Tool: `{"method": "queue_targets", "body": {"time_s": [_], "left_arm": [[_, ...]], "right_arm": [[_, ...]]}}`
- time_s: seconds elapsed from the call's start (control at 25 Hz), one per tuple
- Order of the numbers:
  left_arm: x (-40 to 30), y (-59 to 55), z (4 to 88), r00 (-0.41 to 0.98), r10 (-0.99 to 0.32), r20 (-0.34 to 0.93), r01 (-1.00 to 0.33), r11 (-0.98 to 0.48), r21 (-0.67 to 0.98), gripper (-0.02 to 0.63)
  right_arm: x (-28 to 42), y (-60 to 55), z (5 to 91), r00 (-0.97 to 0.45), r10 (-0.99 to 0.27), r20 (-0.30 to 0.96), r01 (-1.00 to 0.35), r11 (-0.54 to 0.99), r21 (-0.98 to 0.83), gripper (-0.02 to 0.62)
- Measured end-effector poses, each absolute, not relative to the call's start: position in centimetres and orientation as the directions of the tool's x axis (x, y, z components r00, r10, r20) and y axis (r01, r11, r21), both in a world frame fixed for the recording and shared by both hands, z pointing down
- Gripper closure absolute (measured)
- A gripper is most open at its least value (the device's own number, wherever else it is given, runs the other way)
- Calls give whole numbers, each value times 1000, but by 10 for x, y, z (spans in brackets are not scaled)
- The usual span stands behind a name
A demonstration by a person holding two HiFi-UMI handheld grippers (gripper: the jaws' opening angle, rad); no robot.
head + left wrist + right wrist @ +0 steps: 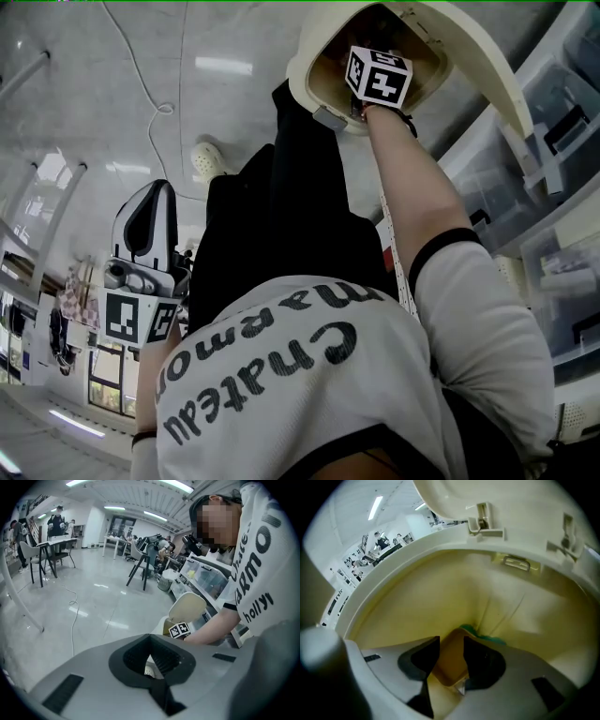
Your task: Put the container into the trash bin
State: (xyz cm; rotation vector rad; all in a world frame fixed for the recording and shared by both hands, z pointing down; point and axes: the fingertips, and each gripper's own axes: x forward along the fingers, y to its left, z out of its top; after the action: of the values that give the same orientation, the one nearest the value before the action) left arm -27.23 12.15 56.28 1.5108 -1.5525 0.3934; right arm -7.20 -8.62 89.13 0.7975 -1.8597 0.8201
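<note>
Gaping right claw (451,645) above container (449,668) in trash bin (440,592), container hidden in head view.

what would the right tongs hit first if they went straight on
Most likely the brown container lying in the trash bin, seen straight ahead between the open right tongs; depth is unclear.

**Bin corner: placement record**

Trash bin (302,77) ahead of person, lid (478,56) tipped up at far side of opening. Container (446,670) inside bin, low down, between jaws of right gripper (451,649) reaching into opening. Storage drawers (562,197) just right of bin. Left gripper (150,641) well apart to the left, over floor. Cable (150,89) on floor, beyond left gripper.
</note>
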Motion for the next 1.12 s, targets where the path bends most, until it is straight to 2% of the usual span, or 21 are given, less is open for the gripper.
{"method": "queue_targets", "body": {"time_s": [0.28,0.48,0.72,0.92,1.04,1.12], "left_arm": [[-271,137,566,191,-645,740,-902,181,391,583],[-278,142,552,217,-686,694,-902,131,412,583],[-293,147,509,269,-758,594,-894,34,448,583],[-314,151,446,288,-846,449,-871,-36,490,583],[-327,143,410,293,-883,368,-878,-97,469,583],[-328,145,389,298,-884,360,-895,-128,427,583]], "right_arm": [[-82,-102,874,-365,-251,896,-843,498,-204,437],[-63,-104,828,-318,-341,884,-915,354,-193,451],[-44,-86,732,-301,-473,828,-949,236,-210,451],[-44,-52,633,-325,-569,755,-946,200,-256,453],[-49,-40,582,-333,-631,701,-941,176,-289,457],[-51,-26,548,-335,-665,668,-938,164,-307,459]]}}
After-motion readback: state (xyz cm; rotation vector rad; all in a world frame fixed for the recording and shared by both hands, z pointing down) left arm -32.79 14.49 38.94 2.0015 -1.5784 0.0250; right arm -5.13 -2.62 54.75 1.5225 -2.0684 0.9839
